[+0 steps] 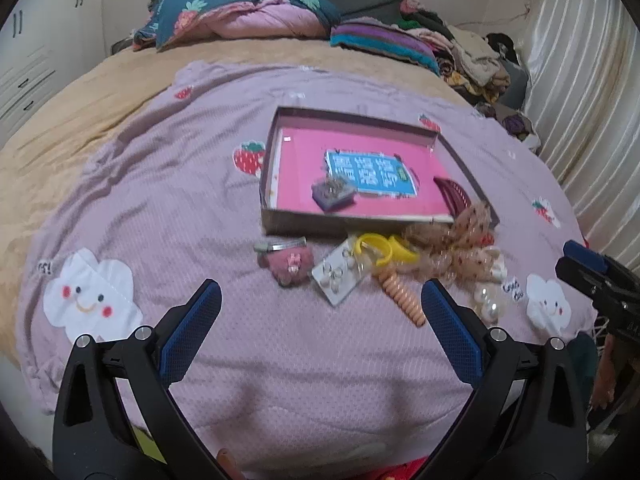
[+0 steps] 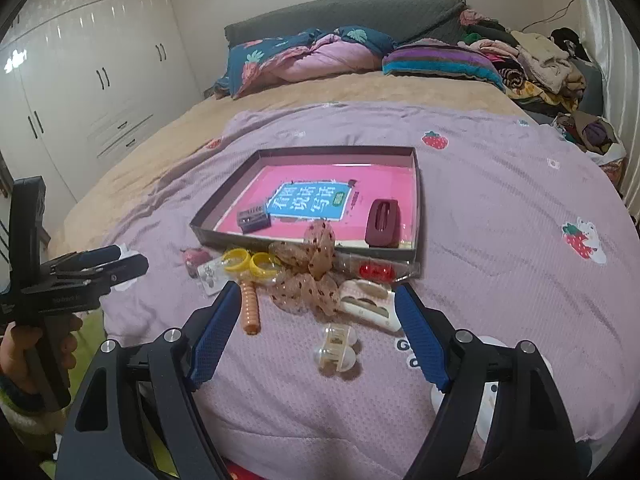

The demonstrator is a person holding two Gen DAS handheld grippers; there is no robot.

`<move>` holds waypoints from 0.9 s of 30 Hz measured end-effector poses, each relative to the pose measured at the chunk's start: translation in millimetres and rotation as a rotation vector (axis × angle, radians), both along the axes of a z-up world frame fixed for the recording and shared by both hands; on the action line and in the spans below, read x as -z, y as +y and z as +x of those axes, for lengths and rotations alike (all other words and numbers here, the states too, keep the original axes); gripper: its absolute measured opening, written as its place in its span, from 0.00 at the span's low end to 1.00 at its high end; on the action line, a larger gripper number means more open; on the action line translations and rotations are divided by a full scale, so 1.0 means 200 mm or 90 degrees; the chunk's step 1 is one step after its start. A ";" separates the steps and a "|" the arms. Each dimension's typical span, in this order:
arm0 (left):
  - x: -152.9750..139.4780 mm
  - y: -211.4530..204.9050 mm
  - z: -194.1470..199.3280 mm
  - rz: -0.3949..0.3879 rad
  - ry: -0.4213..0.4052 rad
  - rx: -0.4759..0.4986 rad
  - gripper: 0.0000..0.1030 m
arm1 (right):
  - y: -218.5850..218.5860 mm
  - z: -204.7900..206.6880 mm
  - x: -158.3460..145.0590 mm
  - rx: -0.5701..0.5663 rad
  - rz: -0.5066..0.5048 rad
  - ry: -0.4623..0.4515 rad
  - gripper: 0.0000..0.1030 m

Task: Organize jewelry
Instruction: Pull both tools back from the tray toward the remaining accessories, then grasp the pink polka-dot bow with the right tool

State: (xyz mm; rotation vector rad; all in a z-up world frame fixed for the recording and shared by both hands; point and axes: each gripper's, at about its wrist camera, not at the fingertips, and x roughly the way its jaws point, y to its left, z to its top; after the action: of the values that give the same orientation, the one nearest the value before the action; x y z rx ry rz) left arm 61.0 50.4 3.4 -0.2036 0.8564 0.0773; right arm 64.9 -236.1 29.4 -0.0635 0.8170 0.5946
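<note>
Your left gripper and right gripper both gape, holding nothing, over the lilac blanket. The tray sits at twelve o'clock, wardrobes at ten.

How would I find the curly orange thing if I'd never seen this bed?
Look at the shallow box with the pink floor on the purple blanket, then at the heap of trinkets along its near wall. At the heap's left end, just below the two yellow rings, lies the orange spiral hair tie. It alone is a ribbed coil, stretched out like a caterpillar.
</note>
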 end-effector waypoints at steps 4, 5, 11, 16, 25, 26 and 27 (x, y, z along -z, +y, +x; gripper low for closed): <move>0.05 -0.02 0.00 -0.001 0.016 0.012 0.91 | 0.00 0.01 0.03 -0.002 -0.003 0.006 0.76; 0.07 -0.03 -0.01 -0.002 0.021 0.017 0.91 | 0.00 0.01 0.03 -0.003 -0.003 0.007 0.76; 0.17 -0.10 0.00 -0.015 0.048 0.048 0.91 | 0.01 0.04 0.08 -0.008 -0.011 0.016 0.76; 0.23 -0.15 0.03 -0.025 0.062 0.068 0.91 | 0.03 0.07 0.11 -0.014 -0.017 0.023 0.76; 0.31 -0.23 0.10 -0.044 0.074 0.104 0.84 | 0.13 0.19 0.14 -0.044 -0.031 0.022 0.67; 0.31 -0.24 0.11 -0.045 0.074 0.108 0.83 | 0.14 0.20 0.15 -0.046 -0.032 0.022 0.66; 0.31 -0.25 0.11 -0.046 0.075 0.111 0.81 | 0.16 0.22 0.15 -0.048 -0.036 0.024 0.64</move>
State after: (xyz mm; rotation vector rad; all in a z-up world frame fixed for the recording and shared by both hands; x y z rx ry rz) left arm 83.3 0.4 -59.6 -0.1929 0.9924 -0.1052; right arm 109.6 -204.8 -1.6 -0.1351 0.8703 0.6451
